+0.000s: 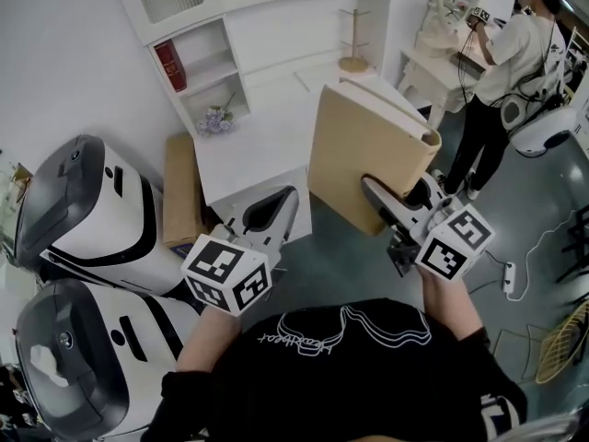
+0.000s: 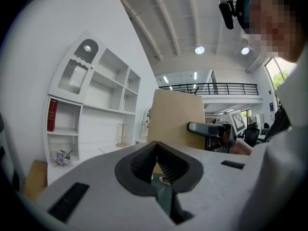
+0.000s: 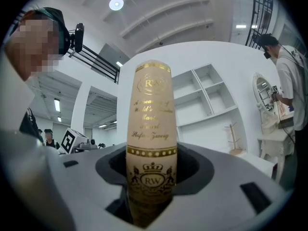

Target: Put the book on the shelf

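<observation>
One tan, gilt-spined book clamped in right gripper jaws, left gripper ribbed jaws together, empty.

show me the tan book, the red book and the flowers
tan book (image 1: pixel 359 155): head view, middle of the cover
red book (image 1: pixel 170 65): head view, its red side
flowers (image 1: pixel 216 121): head view, purple blooms

In the right gripper view the lower end of the book was hidden between the fingers of the right gripper, and the gold lettering on its spine was partly too blurred to read. In the head view the book's cover hid one of those fingers and part of the white surface, and the top edge cut off the shelf. The print on the red book was too small to read.
</observation>
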Demonstrator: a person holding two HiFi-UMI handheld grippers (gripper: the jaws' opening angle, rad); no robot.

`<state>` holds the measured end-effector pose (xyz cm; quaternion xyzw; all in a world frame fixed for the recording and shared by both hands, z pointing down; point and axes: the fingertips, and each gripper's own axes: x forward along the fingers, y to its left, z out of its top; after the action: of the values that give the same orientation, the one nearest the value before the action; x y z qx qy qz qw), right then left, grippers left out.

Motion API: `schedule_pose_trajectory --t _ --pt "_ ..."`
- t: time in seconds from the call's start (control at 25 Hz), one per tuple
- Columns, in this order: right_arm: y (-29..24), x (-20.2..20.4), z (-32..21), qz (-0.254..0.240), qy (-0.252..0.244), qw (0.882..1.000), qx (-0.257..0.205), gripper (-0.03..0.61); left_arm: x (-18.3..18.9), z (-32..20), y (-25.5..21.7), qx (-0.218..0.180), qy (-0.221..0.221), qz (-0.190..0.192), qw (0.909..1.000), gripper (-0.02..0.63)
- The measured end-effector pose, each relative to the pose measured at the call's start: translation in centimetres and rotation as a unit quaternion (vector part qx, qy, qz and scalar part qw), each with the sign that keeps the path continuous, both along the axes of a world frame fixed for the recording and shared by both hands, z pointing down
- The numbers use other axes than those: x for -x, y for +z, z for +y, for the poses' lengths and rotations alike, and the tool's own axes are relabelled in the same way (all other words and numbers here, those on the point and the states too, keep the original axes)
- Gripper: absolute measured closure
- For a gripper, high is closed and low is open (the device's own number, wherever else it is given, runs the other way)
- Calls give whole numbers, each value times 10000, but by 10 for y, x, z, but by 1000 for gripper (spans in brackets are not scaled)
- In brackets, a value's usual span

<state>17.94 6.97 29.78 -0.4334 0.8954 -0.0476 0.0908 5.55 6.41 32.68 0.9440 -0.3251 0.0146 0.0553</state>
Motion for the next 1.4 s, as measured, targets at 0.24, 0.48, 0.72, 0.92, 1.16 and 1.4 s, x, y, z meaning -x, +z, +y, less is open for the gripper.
schedule_pose_trajectory --t 0.24,0.48,0.72,0.92,1.16,1.4 --pt "11 -18 -25 -127 -38 9998 141 351 -10 -20 12 118 -161 -116 9997 611" --pt "22 -23 -62 -201 36 9995 259 351 -6 -63 19 192 -268 -83 9994 611" --pt "22 -24 -123 -132 274 9992 264 351 -3 -129 23 164 -221 -127 9995 611" --pt "7 -11 -191 -76 402 9990 154 351 7 -196 15 179 -80 -125 9997 611" --pt "-24 15 -277 -31 376 9993 -20 351 40 -283 -5 68 -169 -83 9998 611" --pt "-53 44 -361 79 382 9988 -300 351 84 -370 -25 -145 -426 43 9990 611"
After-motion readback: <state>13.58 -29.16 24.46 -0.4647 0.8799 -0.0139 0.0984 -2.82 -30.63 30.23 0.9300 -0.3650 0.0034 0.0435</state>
